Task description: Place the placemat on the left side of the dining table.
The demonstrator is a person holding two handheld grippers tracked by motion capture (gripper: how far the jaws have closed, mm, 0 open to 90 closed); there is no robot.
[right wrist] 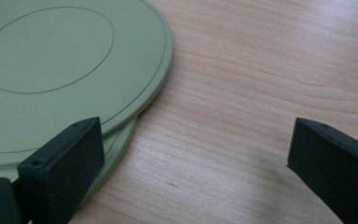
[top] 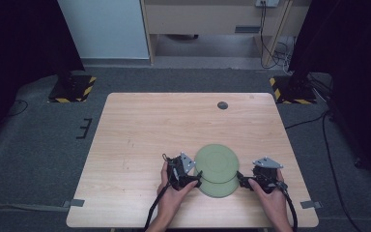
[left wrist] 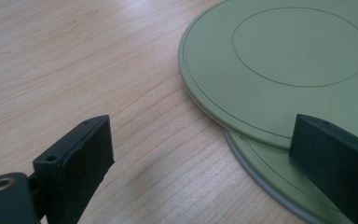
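Green round plastic plates (top: 217, 162), two stacked offset, lie on the wooden tabletop (top: 140, 130); left tool (top: 194, 180) and right tool (top: 240, 180) flank them, both released.

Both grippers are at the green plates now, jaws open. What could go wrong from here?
1. The upper green plate lies offset on the lower green plate, overhanging it; a push from the left gripper may slide it off rather than lift it.
2. The plates lie flat on the wooden table, so the right gripper may scrape wood or clamp both rims together.
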